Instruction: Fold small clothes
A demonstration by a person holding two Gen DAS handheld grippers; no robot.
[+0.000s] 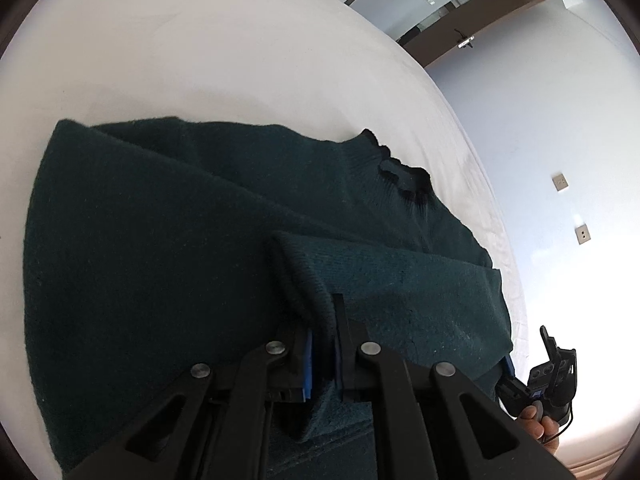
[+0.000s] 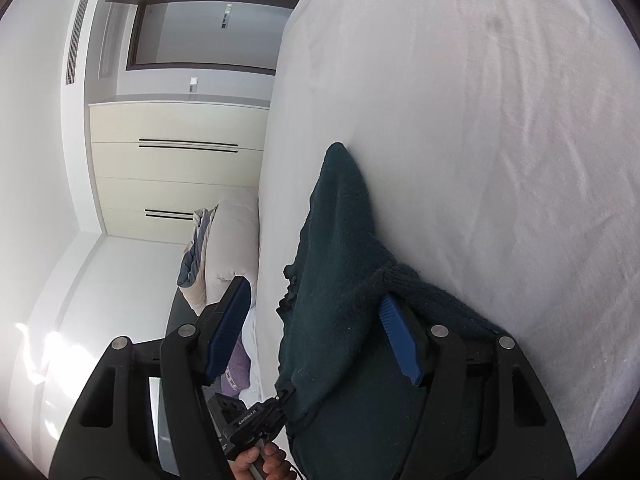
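Observation:
A dark green knit sweater (image 1: 168,216) lies spread on the white bed sheet (image 1: 180,48), collar at the far right. My left gripper (image 1: 322,340) is shut on the sweater's sleeve cuff (image 1: 308,280), which is laid over the body. In the right wrist view the sweater (image 2: 344,248) lies on the sheet (image 2: 500,120). My right gripper (image 2: 316,312) is open, its jaws wide apart. Its right blue pad (image 2: 400,340) is tucked under a fold of the sweater. The left pad (image 2: 228,324) hangs free beyond the bed edge. The right gripper also shows in the left wrist view (image 1: 540,380).
A cream wardrobe (image 2: 176,168) and a doorway (image 2: 208,28) stand beyond the bed. Pillows and bedding (image 2: 224,248) are piled beside the bed edge. Wall sockets (image 1: 560,182) are on the pale wall.

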